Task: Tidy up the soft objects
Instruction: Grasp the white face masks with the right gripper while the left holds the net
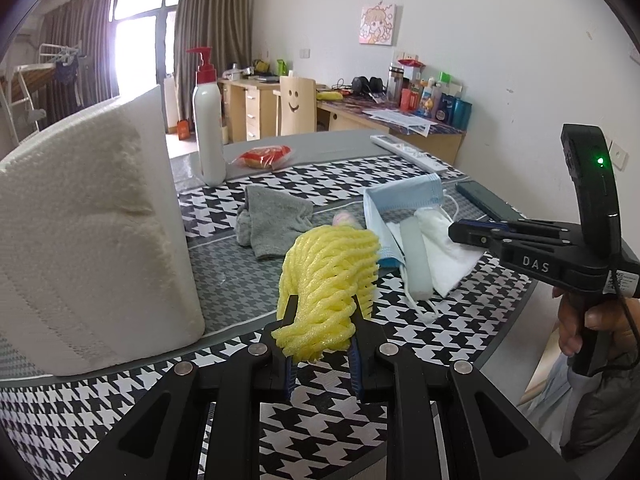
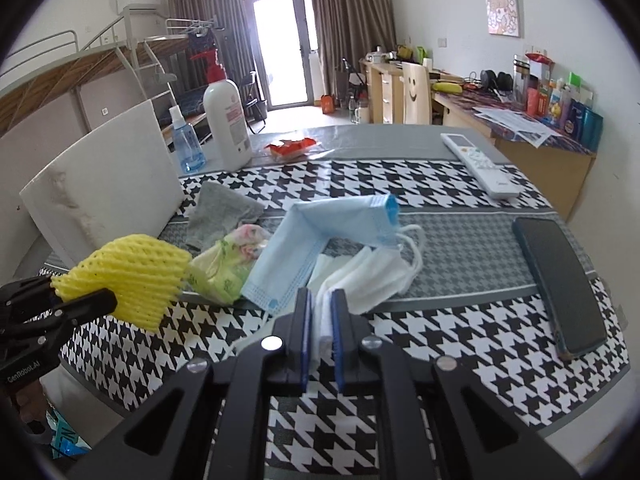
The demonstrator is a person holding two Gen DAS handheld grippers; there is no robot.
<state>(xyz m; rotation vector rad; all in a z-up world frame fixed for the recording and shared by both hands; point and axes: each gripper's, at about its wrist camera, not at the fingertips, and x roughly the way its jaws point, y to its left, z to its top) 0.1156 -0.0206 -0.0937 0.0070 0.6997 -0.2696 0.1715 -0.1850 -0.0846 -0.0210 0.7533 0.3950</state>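
Observation:
My left gripper (image 1: pixel 324 304) is shut on a yellow foam net (image 1: pixel 332 268), which it holds just above the houndstooth tablecloth (image 1: pixel 432 332). The right wrist view shows that net (image 2: pixel 132 276) and the left gripper (image 2: pixel 68 288) at the left edge. My right gripper (image 2: pixel 322 294) is shut on the near edge of a white cloth (image 2: pixel 372 280). In the left wrist view the right gripper (image 1: pixel 454 232) reaches in from the right onto that white cloth (image 1: pixel 444 252). A blue face mask (image 2: pixel 320 232), a grey sock (image 2: pixel 220 208) and a floral tissue packet (image 2: pixel 228 264) lie behind.
A tall white paper-towel pack (image 1: pixel 88 232) stands at the left. A white pump bottle (image 2: pixel 228 120), a blue spray bottle (image 2: pixel 186 144) and a red snack packet (image 2: pixel 292 148) stand at the back. A remote (image 2: pixel 480 164) and a dark phone (image 2: pixel 560 284) lie at the right.

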